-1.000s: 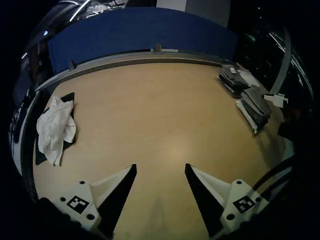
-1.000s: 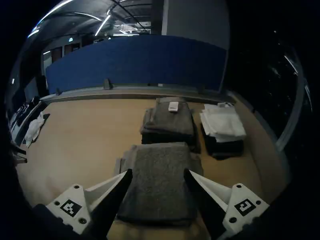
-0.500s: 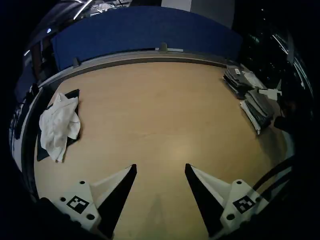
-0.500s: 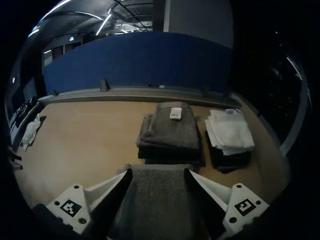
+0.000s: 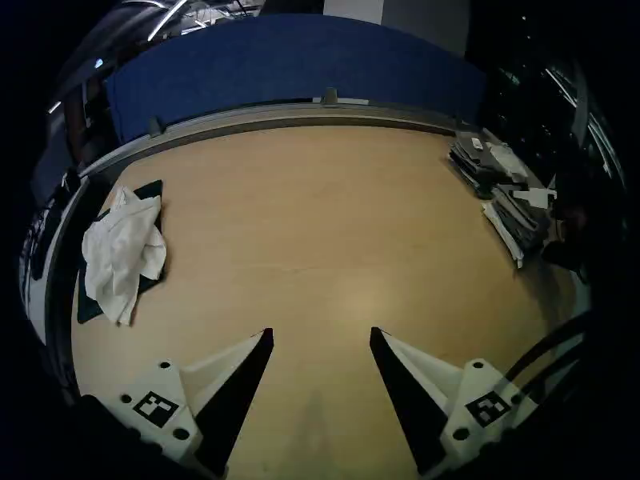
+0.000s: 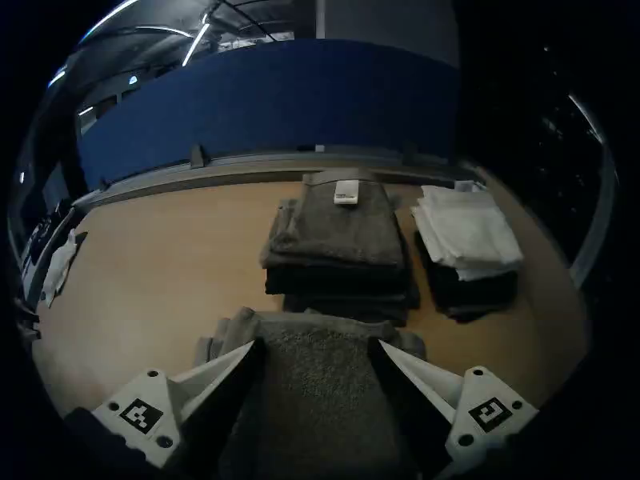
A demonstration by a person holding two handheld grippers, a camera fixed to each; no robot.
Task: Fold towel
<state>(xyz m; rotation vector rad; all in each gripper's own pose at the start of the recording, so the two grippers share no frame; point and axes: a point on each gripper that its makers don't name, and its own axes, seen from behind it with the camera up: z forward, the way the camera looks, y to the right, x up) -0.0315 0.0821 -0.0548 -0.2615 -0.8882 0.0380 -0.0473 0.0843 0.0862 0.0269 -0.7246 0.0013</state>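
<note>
The hand-held gripper (image 6: 314, 344) hangs with its fingers spread over a folded grey towel (image 6: 320, 400) lying at the near edge of the table (image 6: 160, 256). Just behind it stands a stack of grey towels (image 6: 340, 232), and beside that on the right a stack of white towels on dark ones (image 6: 468, 232). A crumpled white cloth (image 6: 58, 268) lies far off at the left edge, and a blue partition (image 6: 280, 104) runs along the back.

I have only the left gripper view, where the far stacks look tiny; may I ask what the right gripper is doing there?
Observer: The right gripper is open, with a folded grey towel between its fingers.
Operator: Thanks; what lies behind it?
Observer: A stack of grey towels with a small white tag on top.
Operator: And beside that?
Observer: To its right in that view, a white towel tops a dark pile.
</note>
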